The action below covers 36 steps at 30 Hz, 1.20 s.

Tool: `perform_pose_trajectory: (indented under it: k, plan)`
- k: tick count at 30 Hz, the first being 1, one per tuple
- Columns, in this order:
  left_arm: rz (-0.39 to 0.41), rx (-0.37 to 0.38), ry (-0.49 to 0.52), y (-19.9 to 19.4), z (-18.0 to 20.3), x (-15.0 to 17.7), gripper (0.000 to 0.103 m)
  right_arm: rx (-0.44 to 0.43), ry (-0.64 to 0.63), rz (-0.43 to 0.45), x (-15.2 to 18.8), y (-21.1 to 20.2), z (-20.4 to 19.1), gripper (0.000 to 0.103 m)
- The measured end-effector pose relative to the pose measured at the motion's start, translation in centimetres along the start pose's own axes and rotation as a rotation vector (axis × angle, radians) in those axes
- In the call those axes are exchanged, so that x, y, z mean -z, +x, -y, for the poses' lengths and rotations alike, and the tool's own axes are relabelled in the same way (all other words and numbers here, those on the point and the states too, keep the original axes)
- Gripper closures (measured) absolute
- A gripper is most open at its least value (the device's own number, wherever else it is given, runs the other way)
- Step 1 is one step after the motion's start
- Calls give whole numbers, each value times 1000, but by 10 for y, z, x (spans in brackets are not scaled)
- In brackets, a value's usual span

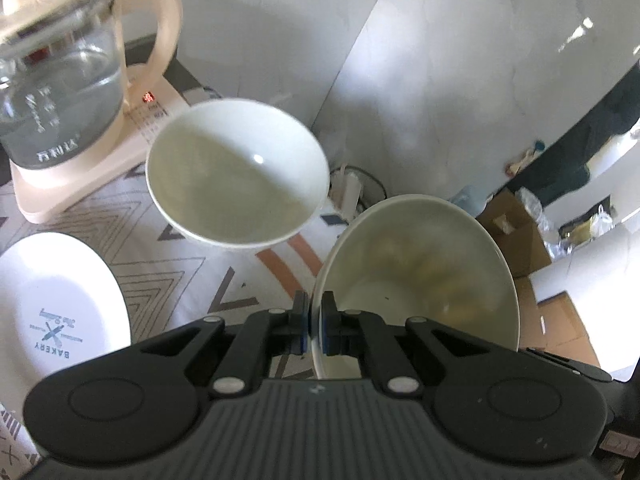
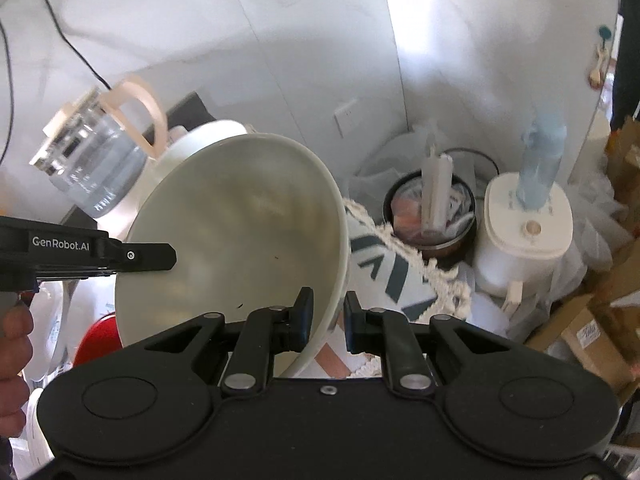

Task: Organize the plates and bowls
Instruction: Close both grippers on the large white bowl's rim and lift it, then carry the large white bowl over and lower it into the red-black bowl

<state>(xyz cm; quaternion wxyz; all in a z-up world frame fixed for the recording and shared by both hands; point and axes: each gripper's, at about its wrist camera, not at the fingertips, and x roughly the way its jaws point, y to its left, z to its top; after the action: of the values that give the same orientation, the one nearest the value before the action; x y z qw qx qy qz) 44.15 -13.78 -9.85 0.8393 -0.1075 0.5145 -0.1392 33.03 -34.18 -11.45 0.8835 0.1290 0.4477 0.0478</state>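
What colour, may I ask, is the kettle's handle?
Pale peach-beige; the kettle's handle shows best in the left wrist view.

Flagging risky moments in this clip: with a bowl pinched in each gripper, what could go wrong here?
The left hand-held gripper pinches its bowl only by the thin rim; it may slip or swing. The right hand-held gripper holds a tilted bowl the same way. The other bowl is nearby, so they might knock.

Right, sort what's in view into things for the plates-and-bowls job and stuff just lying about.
Job: first bowl, pinched by the left gripper; second bowl, pinched by the right gripper; Bakery plate.
Lying about: glass kettle, bin, cardboard boxes.
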Motion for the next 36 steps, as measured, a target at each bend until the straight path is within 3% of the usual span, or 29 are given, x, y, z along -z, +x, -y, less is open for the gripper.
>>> perform_pose_trajectory:
  k: [10,20,36]
  plan:
    - [72,-45,-75,-41,-4,8,99,-69,-48,58,-14,-22,-13,87]
    - [128,-94,-138,-69,-19,20,99,-133,-107,58,-14,-22,-36,87]
    - [135,-152,-256,-95,-50,53,99,-216,-183,17,-1,-17,-69,87]
